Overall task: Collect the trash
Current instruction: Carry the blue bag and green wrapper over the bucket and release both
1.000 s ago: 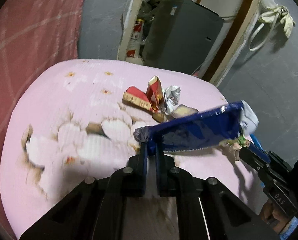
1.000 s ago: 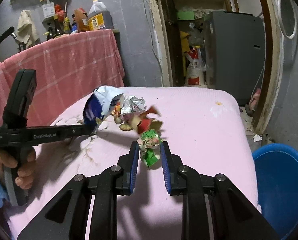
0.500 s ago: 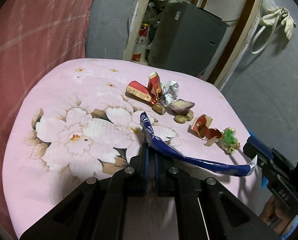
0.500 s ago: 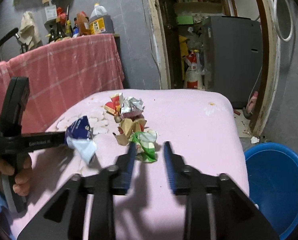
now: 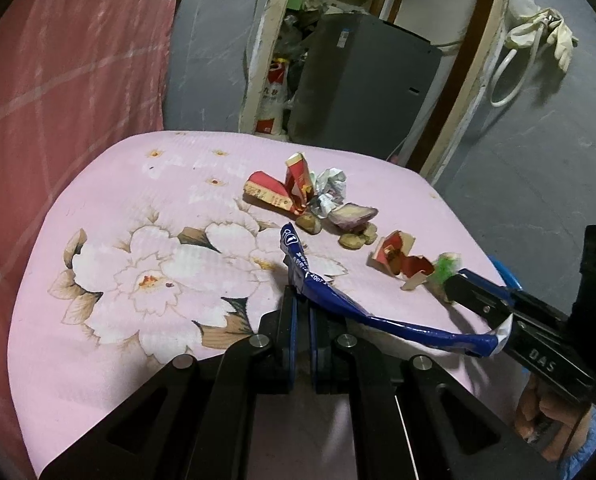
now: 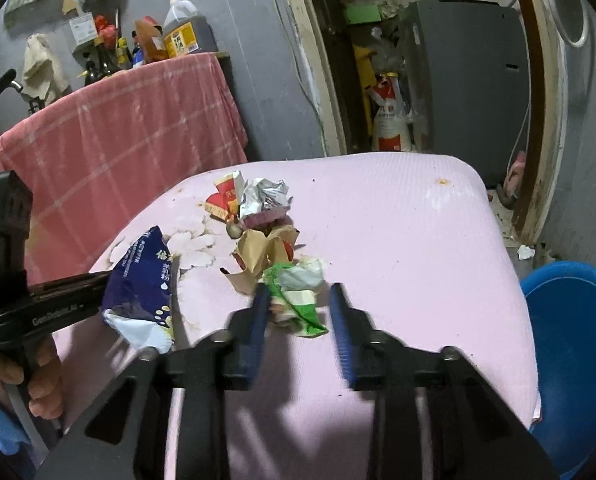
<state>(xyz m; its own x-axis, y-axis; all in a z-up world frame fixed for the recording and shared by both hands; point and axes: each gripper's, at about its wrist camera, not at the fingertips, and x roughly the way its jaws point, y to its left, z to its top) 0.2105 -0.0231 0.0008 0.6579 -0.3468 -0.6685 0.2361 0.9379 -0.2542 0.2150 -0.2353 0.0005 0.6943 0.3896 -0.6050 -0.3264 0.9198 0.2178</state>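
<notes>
Your left tool (image 5: 302,312) pinches the blue wrapper (image 5: 338,304). Your right tool (image 6: 298,312) is closing around the green wrapper (image 6: 298,296) lying between its fingers on the counter (image 6: 398,240). Next: secure it, carry to blue basin (image 6: 574,340).

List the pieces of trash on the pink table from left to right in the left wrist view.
Red carton scraps → crumpled foil → purple peel → torn red-and-tan box → green wrapper. The blue packet, shut in the left gripper, spans most of that width, so it is left out.
</notes>
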